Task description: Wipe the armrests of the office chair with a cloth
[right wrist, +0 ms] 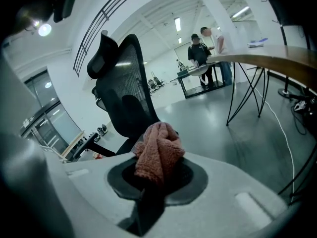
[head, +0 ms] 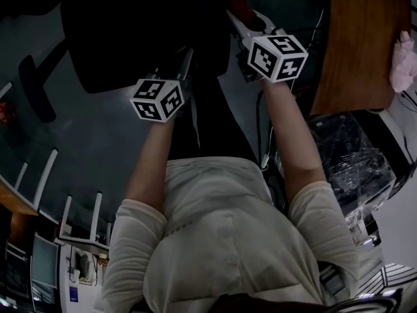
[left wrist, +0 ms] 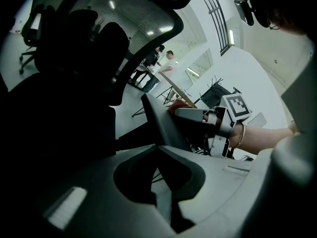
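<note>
A black mesh-backed office chair [head: 130,31] stands in front of me, one armrest [head: 36,87] out to its left. My right gripper [head: 240,10] is shut on a reddish-pink cloth [right wrist: 157,152] bunched between its jaws. In the left gripper view, the cloth [left wrist: 177,104] and right gripper [left wrist: 184,115] sit against the top of a dark armrest [left wrist: 161,125]. My left gripper [head: 188,57] is at the chair's near edge. Its jaws [left wrist: 166,182] look shut, with the dark armrest rising just beyond them; whether they pinch it is too dark to tell.
A wooden table [head: 365,38] stands to the right with a pink cloth [head: 402,64] on its edge. Plastic-wrapped black items [head: 355,162] and cables lie under it. Two people [right wrist: 205,51] stand by a far desk. Grey floor surrounds the chair.
</note>
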{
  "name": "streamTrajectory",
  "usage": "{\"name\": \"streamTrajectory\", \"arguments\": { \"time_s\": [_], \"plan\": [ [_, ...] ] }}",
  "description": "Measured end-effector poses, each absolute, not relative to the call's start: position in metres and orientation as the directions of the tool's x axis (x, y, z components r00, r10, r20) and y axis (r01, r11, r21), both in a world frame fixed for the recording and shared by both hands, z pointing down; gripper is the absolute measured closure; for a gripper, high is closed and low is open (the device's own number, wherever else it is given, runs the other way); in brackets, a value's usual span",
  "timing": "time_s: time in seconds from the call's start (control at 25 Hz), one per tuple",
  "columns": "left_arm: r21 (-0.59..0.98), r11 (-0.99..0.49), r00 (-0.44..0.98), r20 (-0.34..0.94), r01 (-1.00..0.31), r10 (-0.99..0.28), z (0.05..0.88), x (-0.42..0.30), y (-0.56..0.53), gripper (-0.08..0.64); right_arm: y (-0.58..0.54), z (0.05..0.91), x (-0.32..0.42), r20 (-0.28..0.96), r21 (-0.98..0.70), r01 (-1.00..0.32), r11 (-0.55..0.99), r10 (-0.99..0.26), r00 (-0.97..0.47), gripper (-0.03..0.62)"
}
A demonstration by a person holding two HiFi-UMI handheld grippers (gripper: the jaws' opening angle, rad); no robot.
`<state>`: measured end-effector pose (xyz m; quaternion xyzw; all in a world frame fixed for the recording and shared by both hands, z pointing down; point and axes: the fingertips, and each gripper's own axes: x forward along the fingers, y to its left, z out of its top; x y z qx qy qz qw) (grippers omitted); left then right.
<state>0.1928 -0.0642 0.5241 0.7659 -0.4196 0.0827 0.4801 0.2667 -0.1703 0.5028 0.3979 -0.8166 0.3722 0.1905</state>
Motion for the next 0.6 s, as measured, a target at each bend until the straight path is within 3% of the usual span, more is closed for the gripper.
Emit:
{"name": "streamTrajectory", "arguments": {
  "time_s": [0.6],
  "plan": [
    [0.629, -0.272, 0.657, 0.529, -0.728, -0.537, 0.524, 0.197, -0.072, 0.56, -0.088, 0.503, 0.288, 0.605, -0.514, -0.813, 0.275, -0.555, -0.571, 0.545]
  ]
}}
